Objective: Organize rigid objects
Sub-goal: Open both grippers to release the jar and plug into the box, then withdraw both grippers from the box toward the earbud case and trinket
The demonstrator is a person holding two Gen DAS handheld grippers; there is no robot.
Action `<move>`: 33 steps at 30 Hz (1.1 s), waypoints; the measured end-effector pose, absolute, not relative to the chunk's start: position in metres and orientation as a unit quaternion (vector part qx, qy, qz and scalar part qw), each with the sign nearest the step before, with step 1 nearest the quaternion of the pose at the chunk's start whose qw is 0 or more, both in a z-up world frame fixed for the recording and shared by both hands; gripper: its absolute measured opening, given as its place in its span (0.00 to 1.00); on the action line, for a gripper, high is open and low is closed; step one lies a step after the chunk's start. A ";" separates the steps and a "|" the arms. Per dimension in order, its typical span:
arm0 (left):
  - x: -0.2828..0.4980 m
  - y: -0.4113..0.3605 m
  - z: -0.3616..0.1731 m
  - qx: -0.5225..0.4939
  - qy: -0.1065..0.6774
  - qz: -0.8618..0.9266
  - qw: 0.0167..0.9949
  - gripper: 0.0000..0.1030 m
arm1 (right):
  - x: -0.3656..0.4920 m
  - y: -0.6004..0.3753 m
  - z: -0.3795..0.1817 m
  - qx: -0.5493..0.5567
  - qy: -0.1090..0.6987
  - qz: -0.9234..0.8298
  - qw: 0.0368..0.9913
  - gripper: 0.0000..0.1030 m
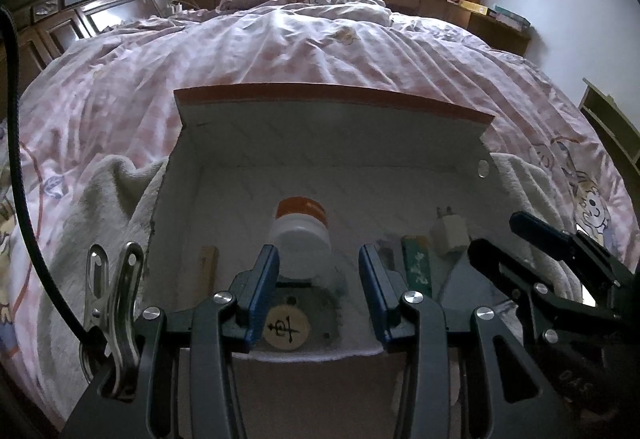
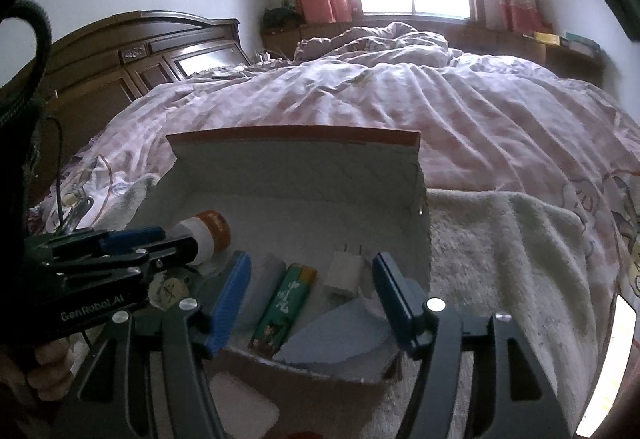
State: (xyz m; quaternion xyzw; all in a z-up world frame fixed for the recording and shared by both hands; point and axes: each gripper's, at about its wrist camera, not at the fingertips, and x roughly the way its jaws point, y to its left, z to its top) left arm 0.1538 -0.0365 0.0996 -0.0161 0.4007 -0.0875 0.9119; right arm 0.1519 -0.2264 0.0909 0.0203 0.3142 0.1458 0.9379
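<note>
Cardboard box [image 1: 320,143] on fuzzy towel [image 2: 500,239] holds cylindrical bottle [image 1: 300,239].

Bottle [image 1: 300,235], lighter [image 1: 418,265], charger [image 1: 450,235] in box [image 1: 320,135], on towel [image 2: 500,239]

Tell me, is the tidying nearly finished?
Looks nearly done. The bottle, charger, green lighter and round game piece lie in the box. Left gripper and right gripper hold nothing. A metal clip looks left outside.

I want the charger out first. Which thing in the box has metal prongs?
The small white plug adapter, its two prongs pointing at the box's back wall. It lies right of the green lighter; the orange-capped bottle has none.
</note>
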 end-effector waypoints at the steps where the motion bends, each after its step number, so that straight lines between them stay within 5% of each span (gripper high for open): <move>1: 0.150 -0.037 0.101 -0.016 0.400 -0.089 0.912 0.41 | 0.149 -0.227 0.091 0.021 0.314 0.146 0.938 0.65; 33: 0.070 -0.035 0.066 -0.011 0.438 -0.075 0.896 0.41 | 0.063 -0.236 0.051 -0.016 0.367 0.147 0.918 0.65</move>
